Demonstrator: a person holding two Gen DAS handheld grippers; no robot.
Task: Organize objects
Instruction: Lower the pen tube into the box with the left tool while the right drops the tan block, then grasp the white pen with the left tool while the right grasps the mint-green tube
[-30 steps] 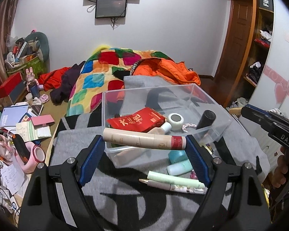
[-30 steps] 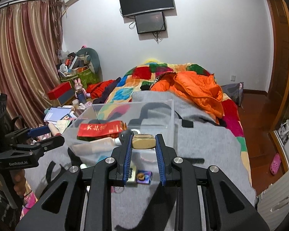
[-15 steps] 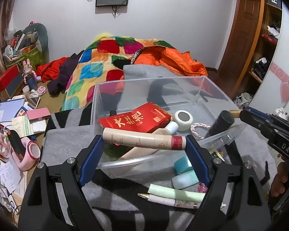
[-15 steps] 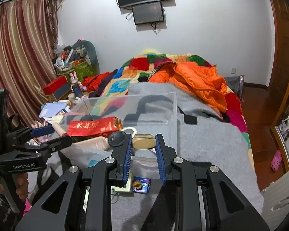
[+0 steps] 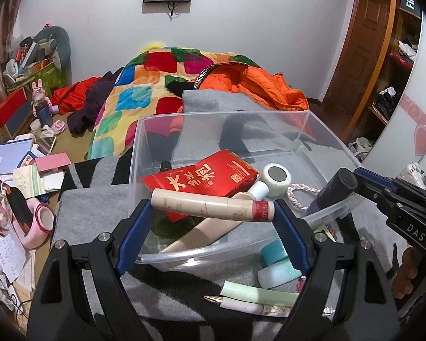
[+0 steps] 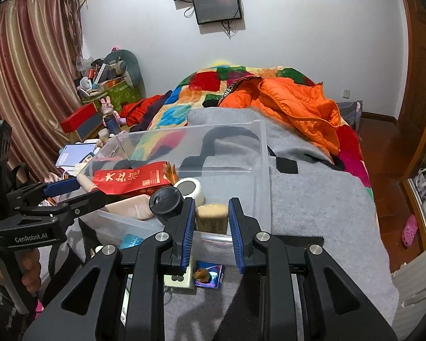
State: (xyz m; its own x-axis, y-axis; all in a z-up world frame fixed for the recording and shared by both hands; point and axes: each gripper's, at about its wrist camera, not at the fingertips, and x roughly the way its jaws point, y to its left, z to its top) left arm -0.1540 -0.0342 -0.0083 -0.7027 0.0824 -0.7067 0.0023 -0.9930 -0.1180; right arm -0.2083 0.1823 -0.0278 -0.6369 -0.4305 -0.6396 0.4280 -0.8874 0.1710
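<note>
- L gripper (image 5: 213,209) pinches beige tube (image 5: 211,205) crosswise, ends against blue pads, over near edge of clear bin (image 5: 321,130).
- R gripper (image 6: 209,221): jaws spread a bit; tan block (image 6: 212,217) blurred betw pads, gaps on both sides, at bin's near wall.
- Black cap (image 6: 166,199) touches R gripper's left finger, leaning on bin rim.
- In bin: red pack (image 5: 201,179), white tape roll (image 5: 276,176), pink-white cord (image 5: 301,193), 2nd beige tube (image 5: 196,236).
- Bin sits on grey blanket (image 6: 312,187).
- Outside bin, near side: teal jar (image 5: 274,251), mint tube (image 5: 258,292), pen (image 5: 247,305), small blue card (image 6: 210,275).
</note>
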